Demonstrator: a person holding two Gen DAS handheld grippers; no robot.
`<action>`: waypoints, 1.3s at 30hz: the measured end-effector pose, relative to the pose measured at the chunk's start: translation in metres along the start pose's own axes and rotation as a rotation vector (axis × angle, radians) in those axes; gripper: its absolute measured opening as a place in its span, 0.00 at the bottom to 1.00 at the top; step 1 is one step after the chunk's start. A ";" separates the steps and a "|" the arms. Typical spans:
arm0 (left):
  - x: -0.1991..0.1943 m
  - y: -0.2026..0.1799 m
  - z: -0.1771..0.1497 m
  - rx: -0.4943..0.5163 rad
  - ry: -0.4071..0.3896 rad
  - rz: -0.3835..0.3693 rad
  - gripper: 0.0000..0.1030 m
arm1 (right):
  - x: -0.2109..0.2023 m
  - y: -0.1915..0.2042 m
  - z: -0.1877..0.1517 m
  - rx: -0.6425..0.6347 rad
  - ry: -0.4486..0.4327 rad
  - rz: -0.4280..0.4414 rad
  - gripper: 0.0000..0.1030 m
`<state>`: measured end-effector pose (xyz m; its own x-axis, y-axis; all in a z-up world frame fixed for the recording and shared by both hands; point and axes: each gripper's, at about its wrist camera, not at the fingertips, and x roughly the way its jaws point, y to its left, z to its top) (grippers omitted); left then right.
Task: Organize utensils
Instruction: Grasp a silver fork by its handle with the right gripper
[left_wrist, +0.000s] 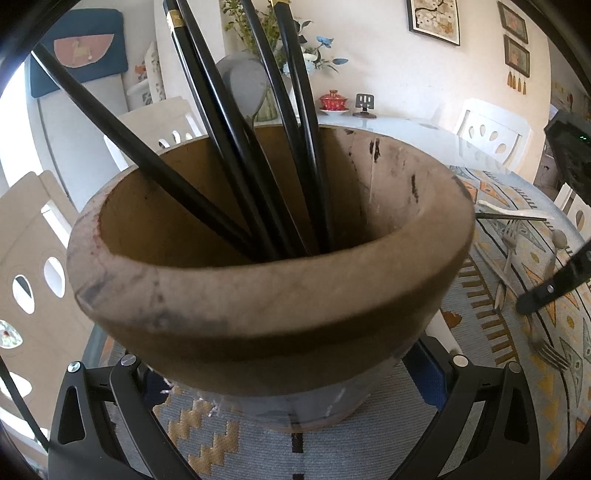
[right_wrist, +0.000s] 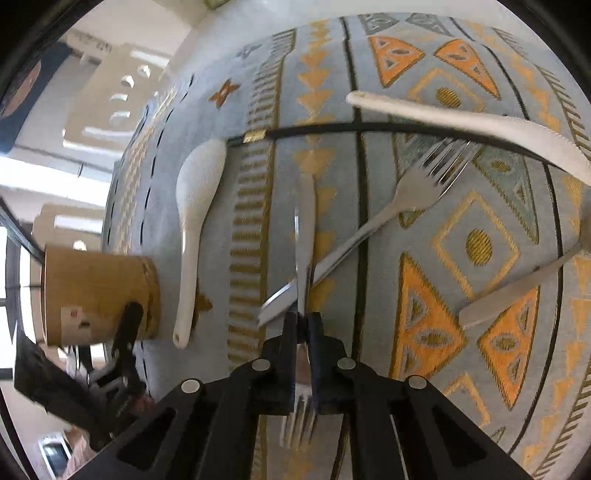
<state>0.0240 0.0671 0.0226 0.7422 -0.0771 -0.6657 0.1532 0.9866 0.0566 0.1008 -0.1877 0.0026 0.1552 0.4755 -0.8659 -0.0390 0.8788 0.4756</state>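
Right wrist view, item one: right gripper (right_wrist: 302, 325), fingers pressed together on the handle of a steel fork (right_wrist: 303, 258), which lies on the patterned cloth (right_wrist: 480, 184) with its tines back under the gripper body and its handle running away from the camera. It crosses over a second fork (right_wrist: 369, 229) lying on a slant, touching it near the pinch.

Item two: loose pieces on the cloth: white spoon (right_wrist: 194, 229) to the left, white plastic knife (right_wrist: 480, 125) at the top, black chopstick (right_wrist: 369, 127) just under it, and a metal handle (right_wrist: 517, 288) at the right (its head is out of frame).

Item three: wooden holder (left_wrist: 266, 295), seen close in the left wrist view, upright, holding black chopsticks (left_wrist: 221, 129) and a grey spoon (left_wrist: 243, 85).

Item four: left gripper (left_wrist: 295, 406), fingers either side of the holder's base. Whether they actually press on it cannot be told.

Handling note: my judgement is that the step is lifting the pinched fork for the holder. Raise it straight up first, so the crossed fork beneath is not dragged along. The grip sits near the tines, so the long handle may droop. Tip it handle-down over the free right part of the rim, clear of the chopsticks, before letting go.
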 end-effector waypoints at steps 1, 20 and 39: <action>0.001 0.000 0.000 -0.001 0.003 -0.001 0.99 | 0.000 0.001 -0.004 -0.012 0.013 0.007 0.05; -0.004 -0.007 -0.004 0.011 -0.013 0.003 0.99 | 0.007 0.012 0.002 -0.050 -0.034 -0.004 0.03; -0.007 -0.004 -0.006 -0.004 -0.013 0.009 0.99 | -0.007 0.018 -0.033 -0.065 -0.129 0.170 0.05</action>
<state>0.0145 0.0645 0.0229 0.7519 -0.0698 -0.6556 0.1438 0.9878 0.0598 0.0664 -0.1737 0.0127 0.2662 0.6117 -0.7449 -0.1381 0.7890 0.5986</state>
